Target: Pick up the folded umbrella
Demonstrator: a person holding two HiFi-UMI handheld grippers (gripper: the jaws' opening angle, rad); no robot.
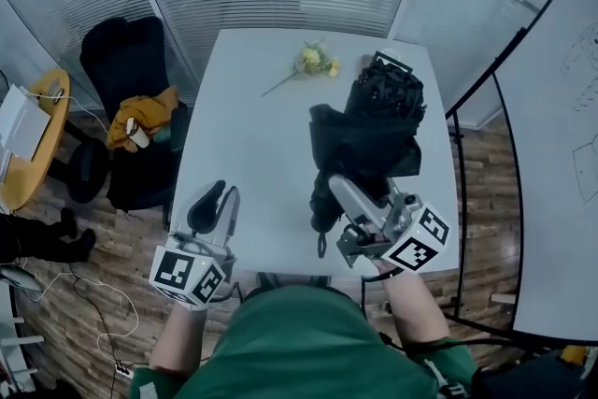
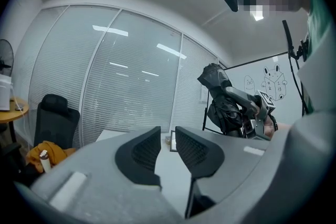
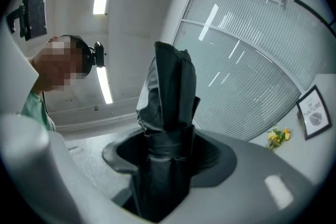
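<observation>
The right tool is clenched on the folded umbrella, black and loosely bundled, its jaws pressing either side of the fabric near the lower end. The right gripper view shows the umbrella rising upright out of the tool. It is held in the air above the white worktop, over its right side. The left tool hovers at the worktop's near left edge, jaws slightly apart with nothing between them. A sprig of yellow flowers lies at the far end.
</observation>
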